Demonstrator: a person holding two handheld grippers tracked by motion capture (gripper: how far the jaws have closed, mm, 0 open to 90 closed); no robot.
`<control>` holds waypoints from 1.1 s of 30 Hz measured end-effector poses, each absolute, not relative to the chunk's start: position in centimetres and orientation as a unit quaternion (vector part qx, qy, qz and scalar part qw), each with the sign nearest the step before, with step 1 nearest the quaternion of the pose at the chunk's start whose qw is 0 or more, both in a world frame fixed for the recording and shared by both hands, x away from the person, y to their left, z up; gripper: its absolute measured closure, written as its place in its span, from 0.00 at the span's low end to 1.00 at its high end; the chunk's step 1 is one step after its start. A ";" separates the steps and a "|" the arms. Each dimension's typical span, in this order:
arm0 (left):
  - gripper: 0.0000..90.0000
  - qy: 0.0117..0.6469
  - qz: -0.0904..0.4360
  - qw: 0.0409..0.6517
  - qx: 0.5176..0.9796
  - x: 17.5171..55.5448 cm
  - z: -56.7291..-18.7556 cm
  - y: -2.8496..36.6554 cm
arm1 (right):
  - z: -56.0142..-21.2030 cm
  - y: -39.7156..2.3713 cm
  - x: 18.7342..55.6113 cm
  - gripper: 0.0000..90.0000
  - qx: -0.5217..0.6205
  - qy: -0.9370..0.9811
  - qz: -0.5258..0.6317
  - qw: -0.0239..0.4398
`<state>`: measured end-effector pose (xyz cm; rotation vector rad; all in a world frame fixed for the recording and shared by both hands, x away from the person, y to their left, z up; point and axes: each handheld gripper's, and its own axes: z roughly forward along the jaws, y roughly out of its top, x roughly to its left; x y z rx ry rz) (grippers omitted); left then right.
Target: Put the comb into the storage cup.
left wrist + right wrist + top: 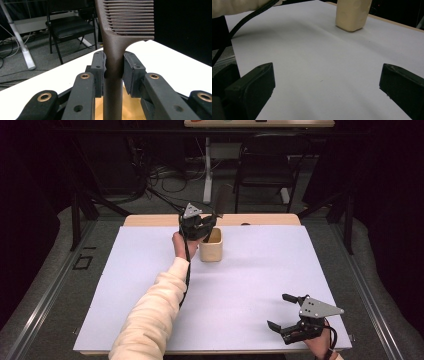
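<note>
Left gripper clamped on dark comb handle, apparently over wooden cup, right gripper jaws wide apart

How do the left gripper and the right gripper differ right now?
The left gripper is shut on a dark brown comb; the right gripper is open, with nothing between its pads. The left gripper is over the small wooden box at the far side; the right gripper is near the white table top's near edge. Both have black jaws.
</note>
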<state>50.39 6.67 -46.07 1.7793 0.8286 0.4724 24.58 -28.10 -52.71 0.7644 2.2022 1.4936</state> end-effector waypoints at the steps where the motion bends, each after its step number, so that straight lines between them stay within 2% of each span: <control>1: 0.80 0.348 0.197 0.531 0.747 50.4 -46.1 6.7 | -52.7 -28.1 24.6 0.00 0.273 0.783 0.528 0.184; 33: 0.80 0.347 0.185 0.505 0.768 50.5 -47.9 6.8 | -52.7 -28.1 24.6 0.00 0.272 0.784 0.526 0.185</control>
